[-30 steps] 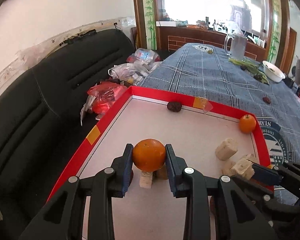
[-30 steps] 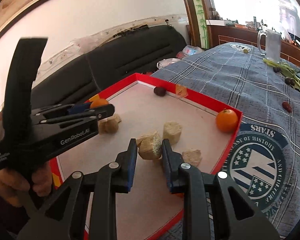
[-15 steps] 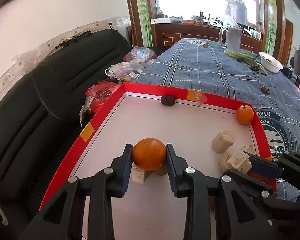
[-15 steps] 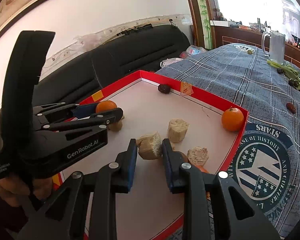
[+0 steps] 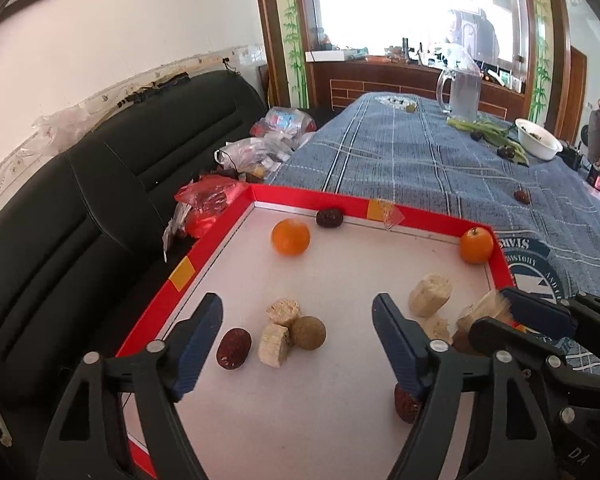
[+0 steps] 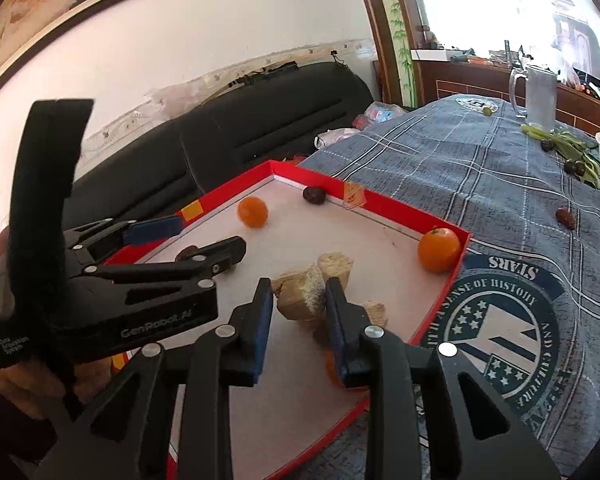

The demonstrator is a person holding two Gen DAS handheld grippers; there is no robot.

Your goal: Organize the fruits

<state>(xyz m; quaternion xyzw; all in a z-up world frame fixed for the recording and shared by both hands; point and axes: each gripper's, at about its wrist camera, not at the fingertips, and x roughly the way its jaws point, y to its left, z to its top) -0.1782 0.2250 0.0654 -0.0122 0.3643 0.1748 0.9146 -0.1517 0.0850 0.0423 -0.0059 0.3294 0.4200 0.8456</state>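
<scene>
Red-rimmed tray [image 5: 216, 236], fruit sorting in hand.

- Left gripper [image 5: 296, 332]: fingers wide apart, empty. An orange [image 5: 291, 237] sits in the tray's far left corner, just beside a dark date [image 5: 329, 217].
- Right gripper [image 6: 298, 300]: fingers clamped on a pale fibrous chunk [image 6: 300, 294], its long axis across the jaws, held above the tray's near right.
- Second orange [image 6: 439, 249]: far right corner, nearer the right gripper.
- Likely next: set the chunk among the pale pieces [image 6: 335, 265] just beyond the fingers.

Open white floor runs down the middle of the red-rimmed tray [image 5: 216, 248], between the orange [image 5: 291, 237] near the far corner and a cluster of pale chunks [image 5: 283, 312] by the left tool [image 5: 296, 330]; more chunks [image 5: 430, 295] crowd the right side beside the right tool [image 6: 296, 300].
</scene>
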